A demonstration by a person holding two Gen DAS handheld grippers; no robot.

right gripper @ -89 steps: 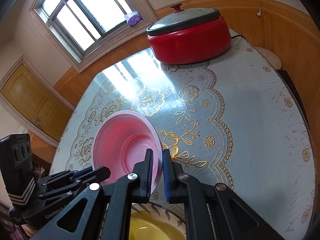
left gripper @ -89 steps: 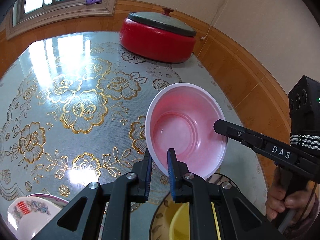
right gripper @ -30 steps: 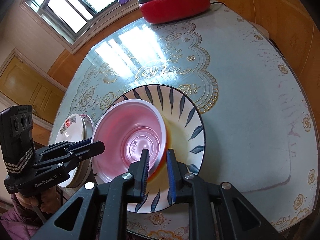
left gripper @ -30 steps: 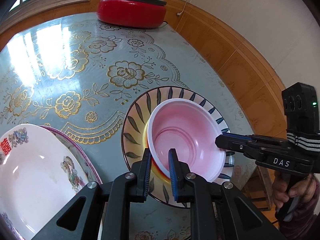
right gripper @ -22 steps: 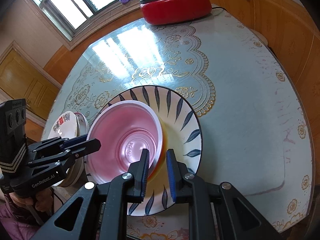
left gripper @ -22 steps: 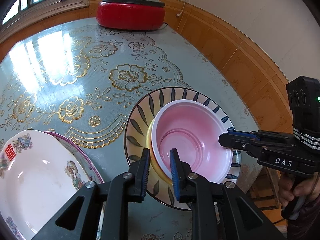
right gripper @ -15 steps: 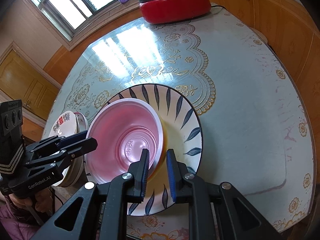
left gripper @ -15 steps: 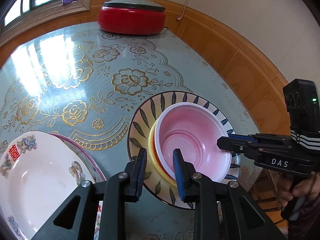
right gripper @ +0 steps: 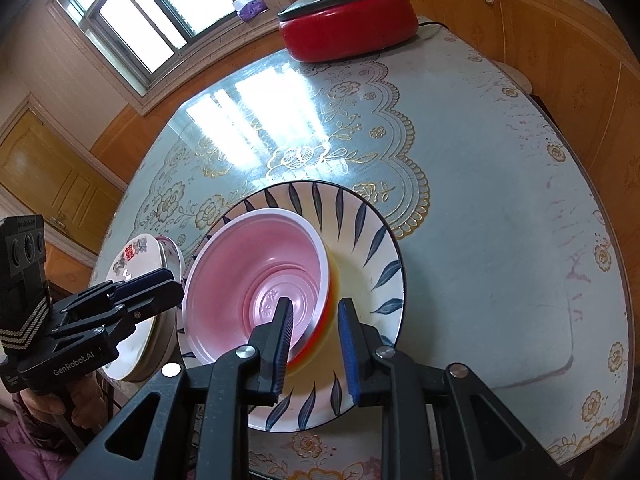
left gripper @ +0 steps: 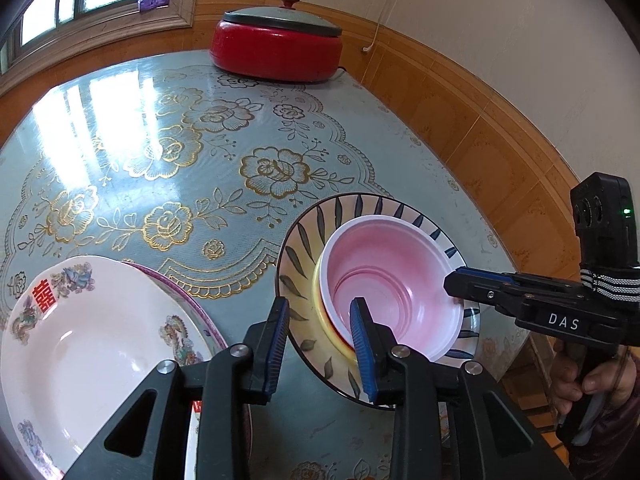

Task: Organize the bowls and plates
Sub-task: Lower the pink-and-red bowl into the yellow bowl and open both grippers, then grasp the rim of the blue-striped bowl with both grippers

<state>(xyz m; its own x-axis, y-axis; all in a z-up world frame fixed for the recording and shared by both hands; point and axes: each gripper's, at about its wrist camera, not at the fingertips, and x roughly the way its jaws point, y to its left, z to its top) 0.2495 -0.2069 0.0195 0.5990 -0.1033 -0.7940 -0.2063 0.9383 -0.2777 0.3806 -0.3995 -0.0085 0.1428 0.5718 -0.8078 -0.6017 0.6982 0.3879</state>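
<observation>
A pink plastic bowl (left gripper: 392, 280) (right gripper: 256, 276) sits nested in a yellow bowl (left gripper: 334, 338) (right gripper: 331, 280) on a blue-leaf plate (left gripper: 304, 248) (right gripper: 360, 220). My left gripper (left gripper: 319, 316) (right gripper: 172, 286) straddles the pink bowl's near rim. Its jaws are opening, and a gap shows on both sides of the rim. My right gripper (right gripper: 316, 312) (left gripper: 452, 284) straddles the opposite rim, one pad inside and one outside. Its jaws are opening too, and the pads no longer press the rim.
A white plate with a red character (left gripper: 80, 340) (right gripper: 132, 256) lies on a purple-rimmed plate to the left. A red electric pot (left gripper: 276, 48) (right gripper: 352, 28) stands at the far edge of the round table (left gripper: 160, 140) (right gripper: 500, 200). Wood-panelled wall runs close on the right.
The pink bowl came down from mid-air into the yellow bowl on the leaf plate. Both grippers' jaws, shut on its rim a second ago, have spread apart.
</observation>
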